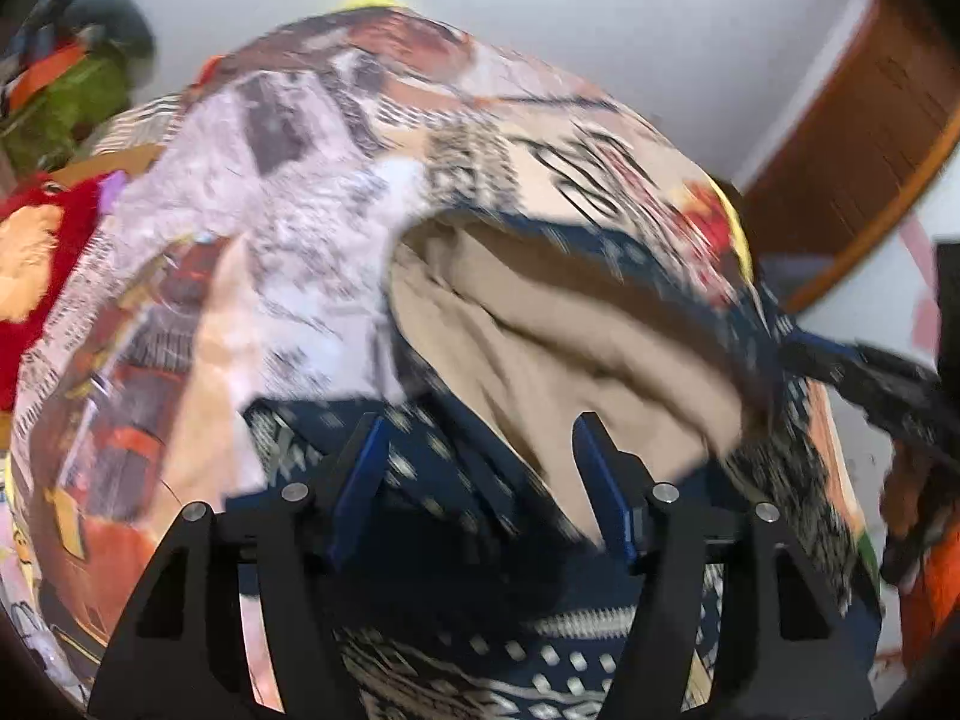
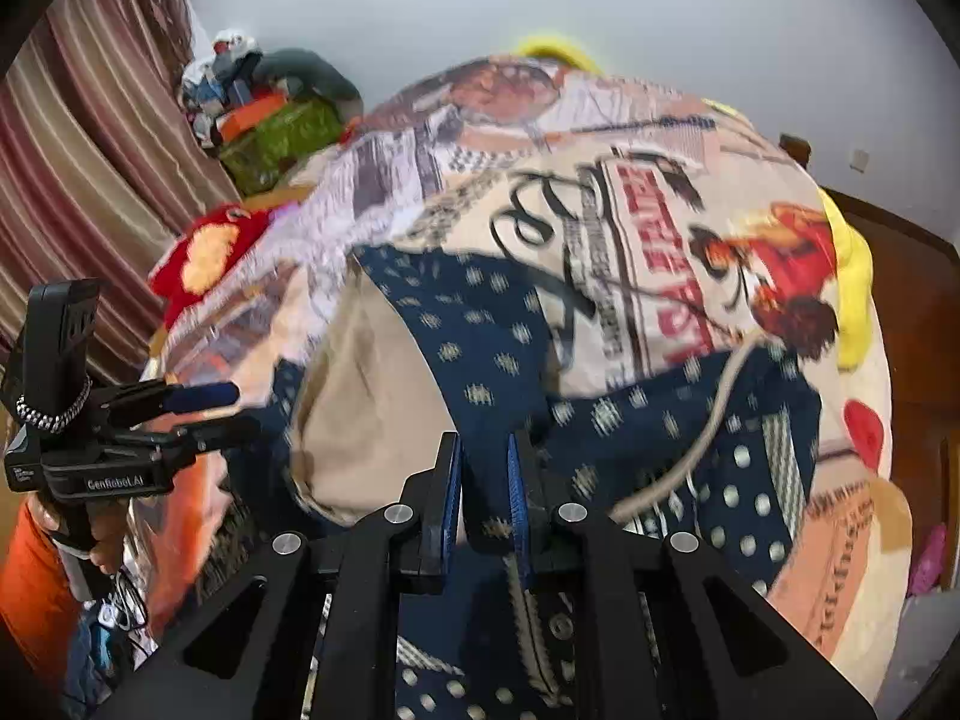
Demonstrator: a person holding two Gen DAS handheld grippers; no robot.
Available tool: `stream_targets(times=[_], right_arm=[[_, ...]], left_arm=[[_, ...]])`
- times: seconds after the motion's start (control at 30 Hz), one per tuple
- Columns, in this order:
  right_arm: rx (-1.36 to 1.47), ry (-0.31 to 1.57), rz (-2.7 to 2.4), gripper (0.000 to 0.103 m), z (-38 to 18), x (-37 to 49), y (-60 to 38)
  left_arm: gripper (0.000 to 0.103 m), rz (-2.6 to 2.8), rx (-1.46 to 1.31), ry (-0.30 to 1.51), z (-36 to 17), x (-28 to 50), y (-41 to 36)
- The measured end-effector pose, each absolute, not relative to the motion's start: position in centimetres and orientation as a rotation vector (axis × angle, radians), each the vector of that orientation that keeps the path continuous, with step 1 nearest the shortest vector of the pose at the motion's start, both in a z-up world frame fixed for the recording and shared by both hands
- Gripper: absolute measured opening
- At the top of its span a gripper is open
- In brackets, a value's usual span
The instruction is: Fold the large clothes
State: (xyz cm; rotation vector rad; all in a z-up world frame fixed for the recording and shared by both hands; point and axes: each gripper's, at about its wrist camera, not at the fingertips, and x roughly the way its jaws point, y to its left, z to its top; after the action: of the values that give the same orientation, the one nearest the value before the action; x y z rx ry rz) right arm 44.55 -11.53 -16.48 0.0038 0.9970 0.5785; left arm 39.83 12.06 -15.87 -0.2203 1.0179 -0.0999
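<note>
Your right gripper (image 2: 485, 483): jaws nipped on a fold of the navy patterned garment (image 2: 480, 330).
Your left gripper (image 1: 480, 468): jaws apart, gripping nothing, above that garment, which lies tan lining up on the printed bedcover (image 2: 630, 138).

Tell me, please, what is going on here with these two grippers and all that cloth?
A person with a handheld gripper in each hand is folding a navy patterned garment with a tan lining on a bed covered by a printed blanket. The right gripper is shut on a fold of the navy fabric. The left gripper stands open above the garment, gripping nothing.
</note>
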Motion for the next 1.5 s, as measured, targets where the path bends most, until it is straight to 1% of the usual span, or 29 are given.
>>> stream_targets(times=[0.1, 0.27, 0.43, 0.47, 0.5, 0.53, 0.6, 0.63, 0.77, 0.87, 0.9, 1.07, 1.17, 1.27, 1.4, 1.5], right_arm=[[0.025, 0.948, 0.562, 0.012, -15.9, 45.3, -10.4], [-0.010, 0.938, 0.577, 0.012, -16.6, 47.3, -8.0], [-0.027, 0.972, 0.636, 0.012, -18.3, 49.0, -5.5], [-0.032, 0.984, 0.642, 0.012, -18.7, 49.4, -5.1], [-0.034, 0.996, 0.644, 0.012, -19.1, 49.8, -4.8], [-0.024, 1.012, 0.648, 0.012, -19.5, 50.3, -4.7], [0.009, 1.038, 0.643, 0.012, -20.1, 51.1, -5.1], [0.020, 1.049, 0.642, 0.012, -20.4, 51.4, -5.3], [0.011, 1.049, 0.602, 0.012, -20.6, 51.6, -6.8], [0.012, 1.029, 0.584, 0.012, -19.7, 50.8, -8.4], [0.013, 1.020, 0.576, 0.012, -19.2, 50.2, -9.0], [0.000, 0.974, 0.565, 0.012, -16.1, 47.0, -11.5], [0.029, 0.944, 0.564, 0.012, -13.6, 44.5, -13.5], [0.035, 0.928, 0.560, 0.012, -11.7, 42.1, -15.0], [0.027, 0.916, 0.557, 0.012, -10.2, 38.4, -16.7], [0.015, 0.932, 0.557, 0.012, -10.5, 36.0, -17.3]], left_arm=[[0.063, -0.052, -0.289, 1.043, -17.2, 42.3, 14.0], [0.063, -0.020, -0.404, 1.120, -21.4, 46.1, 15.9], [0.063, -0.040, -0.541, 1.170, -25.3, 49.1, 16.7], [0.060, -0.051, -0.560, 1.178, -25.7, 49.6, 16.6], [0.047, -0.061, -0.566, 1.178, -25.9, 50.0, 16.5], [0.039, -0.071, -0.560, 1.176, -26.0, 50.4, 16.2], [0.010, -0.082, -0.508, 1.160, -25.4, 50.7, 15.3], [0.007, -0.089, -0.472, 1.141, -24.8, 50.6, 14.8], [0.007, -0.130, -0.290, 0.999, -19.8, 48.3, 11.7], [0.007, -0.197, -0.212, 0.911, -15.6, 46.0, 9.4], [0.004, -0.223, -0.190, 0.887, -14.3, 45.1, 8.5], [0.004, -0.326, -0.083, 0.836, -10.0, 39.8, 4.6], [0.004, -0.377, -0.035, 0.848, -9.5, 36.5, 2.7], [0.004, -0.415, -0.015, 0.883, -10.5, 33.0, 1.7], [0.004, -0.425, -0.036, 0.970, -13.5, 28.9, 2.0], [0.005, -0.390, -0.082, 1.062, -16.5, 26.4, 3.3]])
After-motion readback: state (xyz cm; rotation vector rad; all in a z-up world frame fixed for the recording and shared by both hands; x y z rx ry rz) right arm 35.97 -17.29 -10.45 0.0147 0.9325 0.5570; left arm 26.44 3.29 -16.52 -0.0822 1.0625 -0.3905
